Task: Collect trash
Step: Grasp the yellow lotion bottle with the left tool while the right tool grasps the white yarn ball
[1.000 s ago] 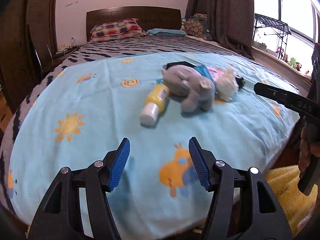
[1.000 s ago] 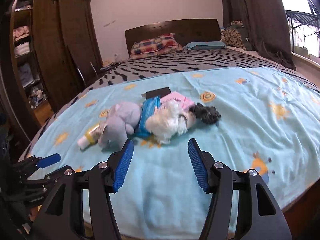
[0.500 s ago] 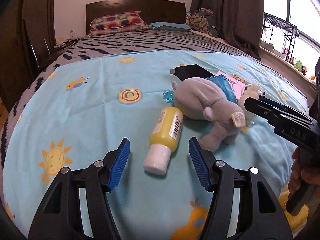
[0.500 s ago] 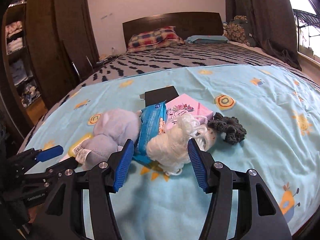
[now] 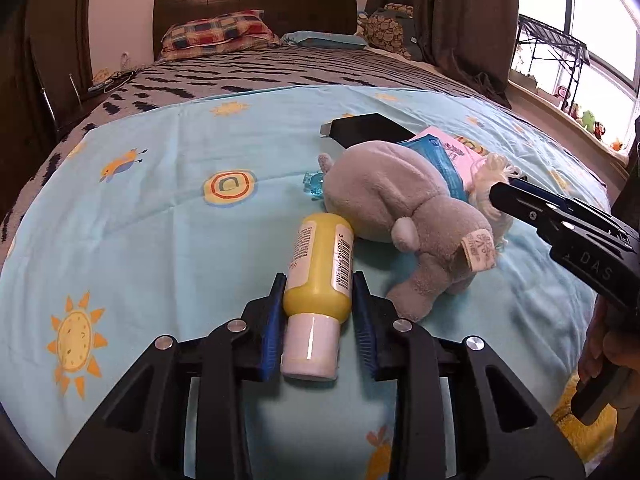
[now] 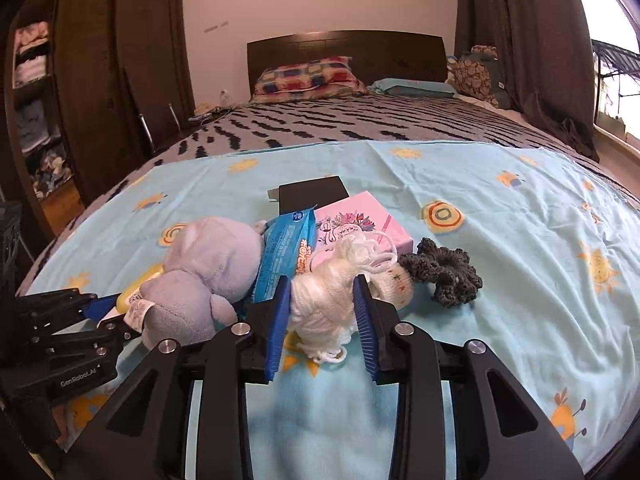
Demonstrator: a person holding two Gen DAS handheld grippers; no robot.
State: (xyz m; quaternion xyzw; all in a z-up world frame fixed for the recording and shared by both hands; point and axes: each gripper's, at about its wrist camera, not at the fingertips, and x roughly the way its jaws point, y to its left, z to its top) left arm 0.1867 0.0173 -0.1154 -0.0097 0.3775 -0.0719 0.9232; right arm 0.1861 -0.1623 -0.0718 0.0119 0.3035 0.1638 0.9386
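A yellow bottle (image 5: 320,268) with a white cap lies on the light blue blanket (image 5: 168,216). My left gripper (image 5: 319,312) is shut on the bottle's lower body. The bottle's tip shows in the right wrist view (image 6: 138,286). A skein of white yarn (image 6: 328,300) lies beside a grey plush toy (image 6: 208,268). My right gripper (image 6: 322,316) is shut on the white yarn. The right gripper also shows in the left wrist view (image 5: 560,220), and the left gripper in the right wrist view (image 6: 60,320).
Around the plush (image 5: 404,204) lie a blue wipes pack (image 6: 286,252), a pink box (image 6: 360,228), a black box (image 6: 312,192) and a dark grey knitted scrunchie (image 6: 444,272). A small blue object (image 5: 314,186) lies behind the bottle. Pillows (image 6: 308,78) and a headboard stand at the far end.
Both grippers have moved forward and closed: the left one on the yellow bottle, the right one on the white yarn.
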